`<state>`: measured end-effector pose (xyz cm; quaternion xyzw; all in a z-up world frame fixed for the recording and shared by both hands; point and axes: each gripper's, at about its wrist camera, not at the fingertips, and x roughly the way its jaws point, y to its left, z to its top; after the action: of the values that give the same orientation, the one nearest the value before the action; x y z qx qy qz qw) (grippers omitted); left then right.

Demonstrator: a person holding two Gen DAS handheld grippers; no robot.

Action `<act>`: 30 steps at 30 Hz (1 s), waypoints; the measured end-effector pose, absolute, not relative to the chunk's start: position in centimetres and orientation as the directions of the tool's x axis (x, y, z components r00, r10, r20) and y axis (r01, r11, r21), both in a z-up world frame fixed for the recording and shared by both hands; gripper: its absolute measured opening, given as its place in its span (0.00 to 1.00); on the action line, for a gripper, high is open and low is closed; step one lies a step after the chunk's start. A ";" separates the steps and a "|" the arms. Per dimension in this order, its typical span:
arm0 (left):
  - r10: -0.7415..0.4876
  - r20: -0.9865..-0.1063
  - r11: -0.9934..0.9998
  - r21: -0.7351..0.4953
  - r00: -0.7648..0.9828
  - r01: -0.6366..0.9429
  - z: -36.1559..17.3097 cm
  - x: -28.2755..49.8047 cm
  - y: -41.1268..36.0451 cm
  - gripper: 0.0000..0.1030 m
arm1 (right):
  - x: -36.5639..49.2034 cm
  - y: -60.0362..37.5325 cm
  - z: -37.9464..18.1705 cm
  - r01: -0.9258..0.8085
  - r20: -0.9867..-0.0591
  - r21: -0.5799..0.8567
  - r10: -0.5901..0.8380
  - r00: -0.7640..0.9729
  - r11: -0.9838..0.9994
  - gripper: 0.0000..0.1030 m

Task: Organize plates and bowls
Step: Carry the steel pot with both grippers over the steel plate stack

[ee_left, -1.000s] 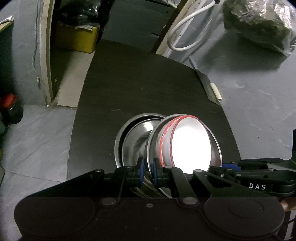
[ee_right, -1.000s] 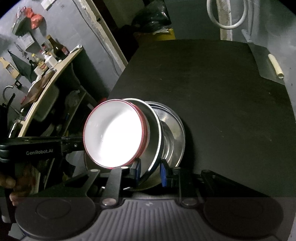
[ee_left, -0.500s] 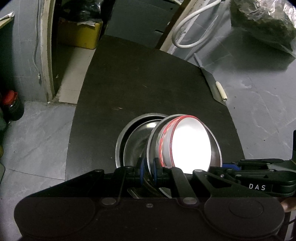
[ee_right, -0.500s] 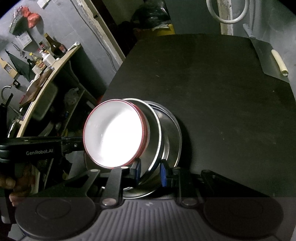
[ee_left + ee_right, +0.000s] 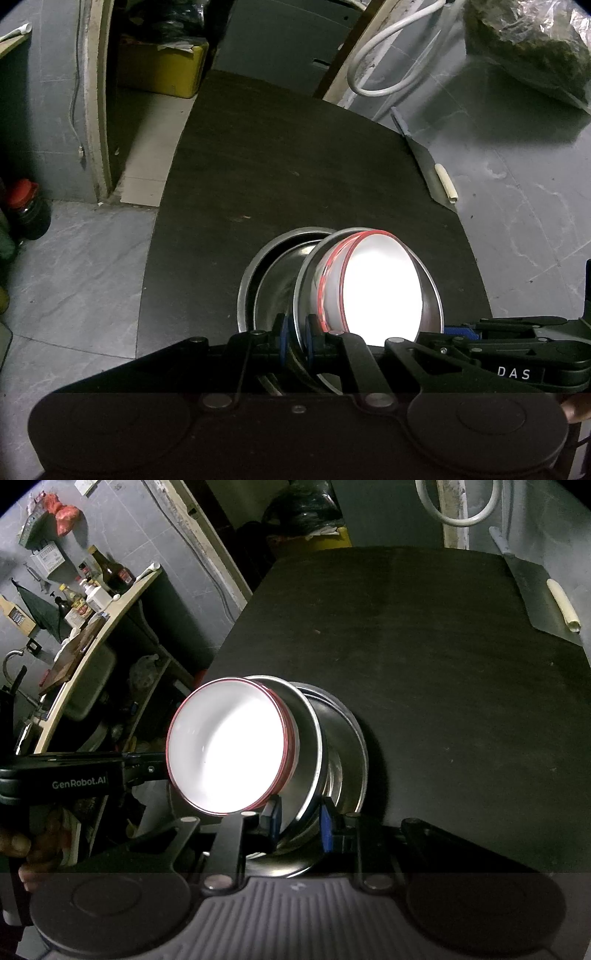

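Since a second ago the view from both wrists has pulled back a little: more of the dark desk [image 5: 295, 155] shows beyond the dishes, and the steel stack sits lower and nearer the tongs.

Left tongs [image 5: 295, 334]: blue pads together on the near rim of a tilted steel plate [image 5: 430, 291], clamped at about 6 o'clock of its rim. Inside that plate rests a white bowl with a red rim [image 5: 382, 288], glaring under the light, its mouth tipped toward 3 o'clock.

Right tongs [image 5: 298, 821]: pads clamped on the same steel plate [image 5: 308, 734], seen edge-on from this side. The white bowl [image 5: 227, 746] faces 9 o'clock here. The left tool's black arm reaches in from 9 o'clock, ending just beside the bowl.

Behind the tilted plate lies a stack of steel bowls [image 5: 273, 269] on the desk near its front edge; in the right view they [image 5: 347, 753] show at 3 o'clock of the plate. Whether the plate touches the stack I cannot tell.

Surroundings: a cleaver with a pale handle [image 5: 434, 173] at the desk's far right edge, 2 o'clock; a yellow crate [image 5: 162, 68] on the floor at 11 o'clock; a white hose [image 5: 373, 62] at 1 o'clock; a shelf of bottles [image 5: 96, 587] at 10 o'clock in the right view.
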<state>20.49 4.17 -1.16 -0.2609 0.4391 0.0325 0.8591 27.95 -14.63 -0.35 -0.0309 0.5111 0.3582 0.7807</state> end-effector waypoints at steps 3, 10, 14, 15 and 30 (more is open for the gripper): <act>-0.169 -0.774 0.862 -0.417 0.610 -0.290 -1.2 20.5 4.2 0.08 | 27.9 -14.6 -0.4 -0.589 -0.820 0.320 0.528 0.219 0.742 0.24; -0.165 -0.777 0.862 -0.413 0.608 -0.294 -1.1 20.6 4.2 0.08 | 27.8 -14.4 -0.5 -0.588 -0.821 0.322 0.528 0.217 0.742 0.24; -0.161 -0.779 0.862 -0.410 0.606 -0.298 -1.1 20.7 4.3 0.08 | 27.8 -14.2 -0.6 -0.586 -0.821 0.323 0.528 0.218 0.743 0.24; -0.160 -0.779 0.862 -0.409 0.606 -0.299 -1.1 20.7 4.3 0.08 | 27.8 -14.3 -0.6 -0.586 -0.821 0.323 0.528 0.217 0.743 0.24; -0.136 -0.793 0.869 -0.383 0.594 -0.314 -1.5 21.0 4.6 0.08 | 28.1 -13.7 -1.1 -0.580 -0.823 0.340 0.533 0.198 0.741 0.24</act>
<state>21.00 4.62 -1.46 -0.2509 0.4475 0.0520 0.8568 28.08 -13.70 -1.09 -0.0226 0.5212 0.3594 0.7737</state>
